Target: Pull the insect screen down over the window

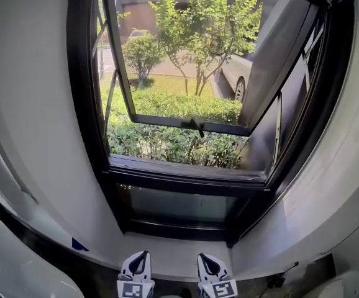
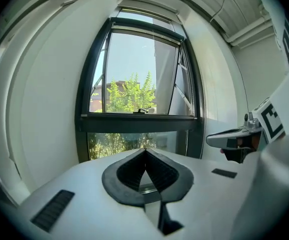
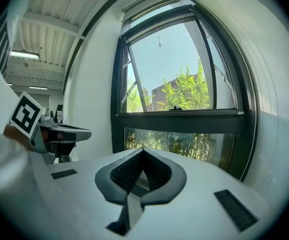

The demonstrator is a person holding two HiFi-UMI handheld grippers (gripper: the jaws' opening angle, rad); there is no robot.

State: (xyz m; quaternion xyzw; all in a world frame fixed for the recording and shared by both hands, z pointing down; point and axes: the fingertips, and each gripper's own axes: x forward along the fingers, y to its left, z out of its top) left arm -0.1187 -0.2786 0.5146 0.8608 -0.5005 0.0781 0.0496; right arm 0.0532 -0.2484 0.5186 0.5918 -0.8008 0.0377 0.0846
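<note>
The black-framed window [image 1: 186,172] faces me, its upper sash [image 1: 186,121] swung outward and its handle [image 1: 195,127] at the sash's lower rail. No mesh covers the opening. A pale housing [image 3: 149,1] runs along the window's top, and a thin cord [image 3: 159,38] hangs below it. At the bottom of the head view, my left gripper [image 1: 141,254] and right gripper [image 1: 204,257] sit side by side, below the window and apart from it. Both are shut with nothing between their jaws, as the left gripper [image 2: 145,150] and right gripper [image 3: 143,150] show in their own views.
A white sill ledge [image 1: 167,253] lies under the fixed lower pane [image 1: 179,205]. White walls flank the window recess. A white rounded object [image 1: 12,269] sits at bottom left and a dark cable [image 1: 280,275] at bottom right. Outside are bushes and a parked car [image 1: 236,73].
</note>
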